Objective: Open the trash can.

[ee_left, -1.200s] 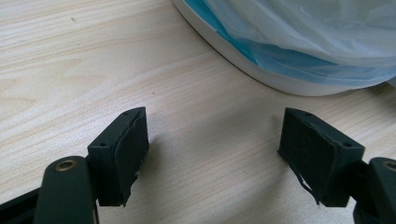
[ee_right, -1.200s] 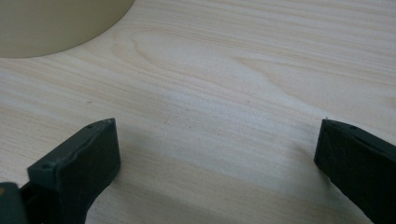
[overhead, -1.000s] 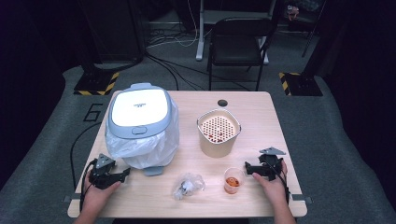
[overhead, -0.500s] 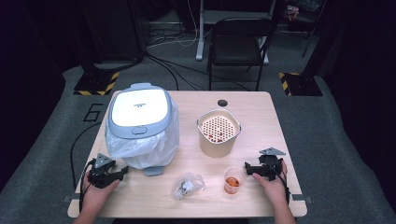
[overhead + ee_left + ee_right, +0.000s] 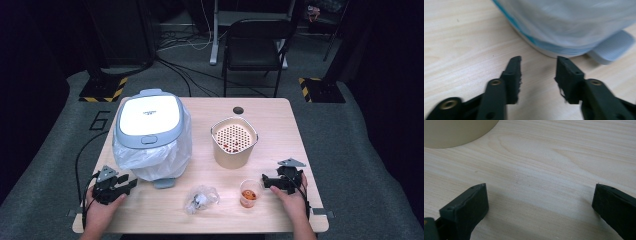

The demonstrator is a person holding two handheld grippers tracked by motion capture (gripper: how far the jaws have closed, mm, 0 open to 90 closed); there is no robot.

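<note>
A small bin with a grey lid and a white bag liner stands at the left of the table. My left gripper hovers by its near left corner. In the left gripper view its jaws point at the bin's base and grey pedal. They have just been closing to about half width, with nothing between them. My right gripper rests at the near right, wide open over bare wood, just right of a small clear cup with orange contents.
A beige strainer pot stands mid-table, and its wall shows at the top left of the right gripper view. Crumpled clear plastic lies near the front edge. A dark chair stands beyond the table.
The left gripper has lifted slightly and its jaws stand closer together. The right hand and the objects on the table have not moved.
</note>
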